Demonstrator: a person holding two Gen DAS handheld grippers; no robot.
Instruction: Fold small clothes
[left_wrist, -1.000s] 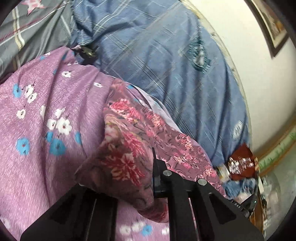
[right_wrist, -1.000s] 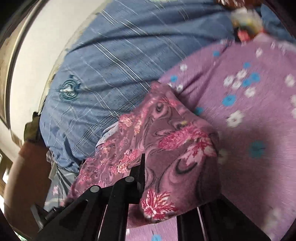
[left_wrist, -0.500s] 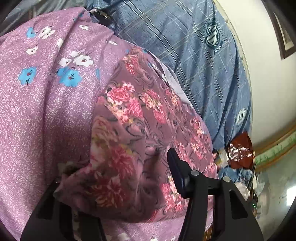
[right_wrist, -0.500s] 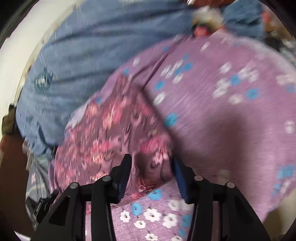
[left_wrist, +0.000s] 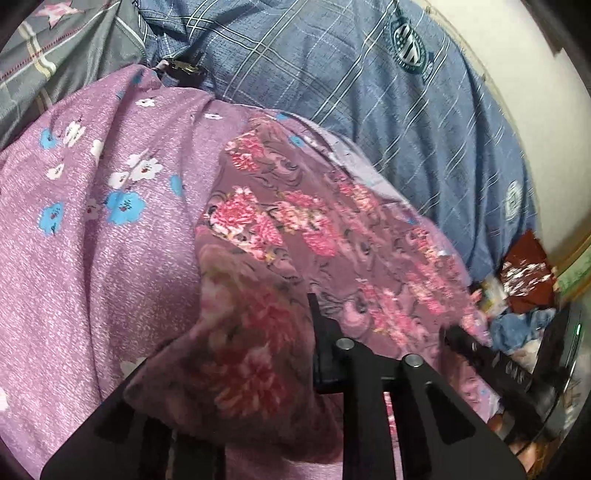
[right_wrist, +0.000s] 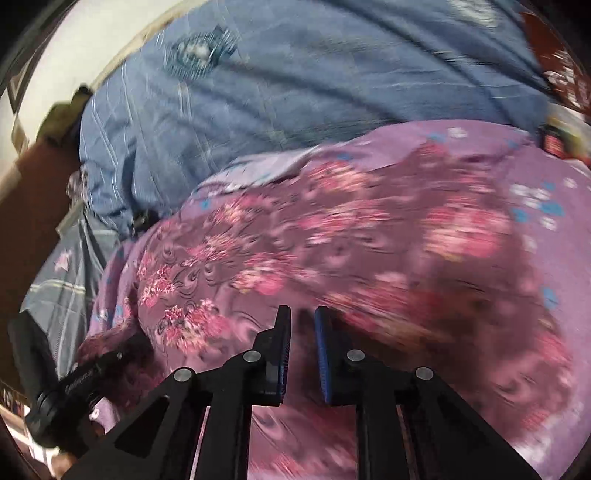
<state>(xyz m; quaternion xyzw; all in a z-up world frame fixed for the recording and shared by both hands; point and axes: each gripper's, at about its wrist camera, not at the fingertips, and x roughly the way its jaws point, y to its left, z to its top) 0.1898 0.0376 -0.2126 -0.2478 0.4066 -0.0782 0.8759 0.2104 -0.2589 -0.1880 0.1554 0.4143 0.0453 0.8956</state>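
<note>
A small mauve garment with pink flowers (left_wrist: 314, 236) lies on a lilac cloth with blue and white flowers (left_wrist: 92, 229). My left gripper (left_wrist: 258, 350) is shut on a bunched corner of the mauve garment; cloth hides its left finger. In the right wrist view the same garment (right_wrist: 332, 251) spreads wide and blurred. My right gripper (right_wrist: 301, 332) hangs just above it, jaws a narrow gap apart with nothing between them. The right gripper's body shows in the left wrist view (left_wrist: 498, 365).
A blue plaid pillow or quilt (left_wrist: 369, 92) lies behind the cloths against a pale wall (right_wrist: 92, 48). Grey star-print bedding (left_wrist: 55, 55) is at the far left. A dark red packet (left_wrist: 524, 280) and small clutter sit at the bed's edge.
My right gripper has let go of the mauve garment, drawn back and narrowed its jaws. The garment now lies spread out. My left gripper still holds its corner and has pulled back slightly.
</note>
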